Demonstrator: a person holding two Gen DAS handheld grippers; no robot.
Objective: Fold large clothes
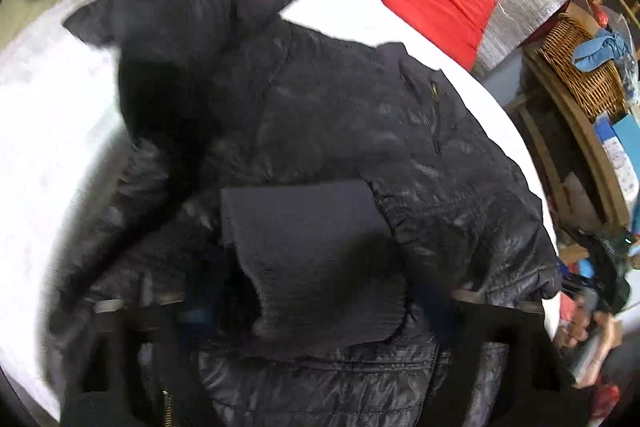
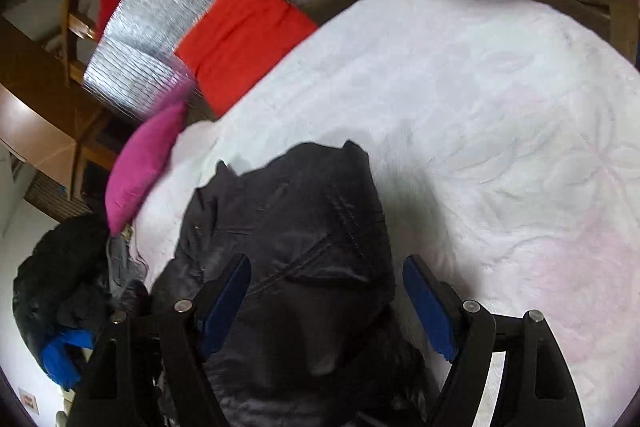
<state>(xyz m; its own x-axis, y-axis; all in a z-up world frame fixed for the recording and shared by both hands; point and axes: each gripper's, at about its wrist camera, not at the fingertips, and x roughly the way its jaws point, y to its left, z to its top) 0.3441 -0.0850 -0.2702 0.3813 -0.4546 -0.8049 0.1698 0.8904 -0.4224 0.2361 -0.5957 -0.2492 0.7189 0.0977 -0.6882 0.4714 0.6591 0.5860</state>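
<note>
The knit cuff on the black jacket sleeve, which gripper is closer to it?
Left. The knit cuff lies right at the left gripper; the right gripper straddles another part of the black puffer jacket, cuff unseen there.

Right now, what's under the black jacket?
The jacket lies on the white bedspread, which shows around it in both views. Whether anything else lies beneath is hidden by the jacket.

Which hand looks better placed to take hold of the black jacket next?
Probably the right. Its tongs stand open with the black jacket bunched between the blue pads. The left tongs are mostly buried under fabric, so their state is unclear.
</note>
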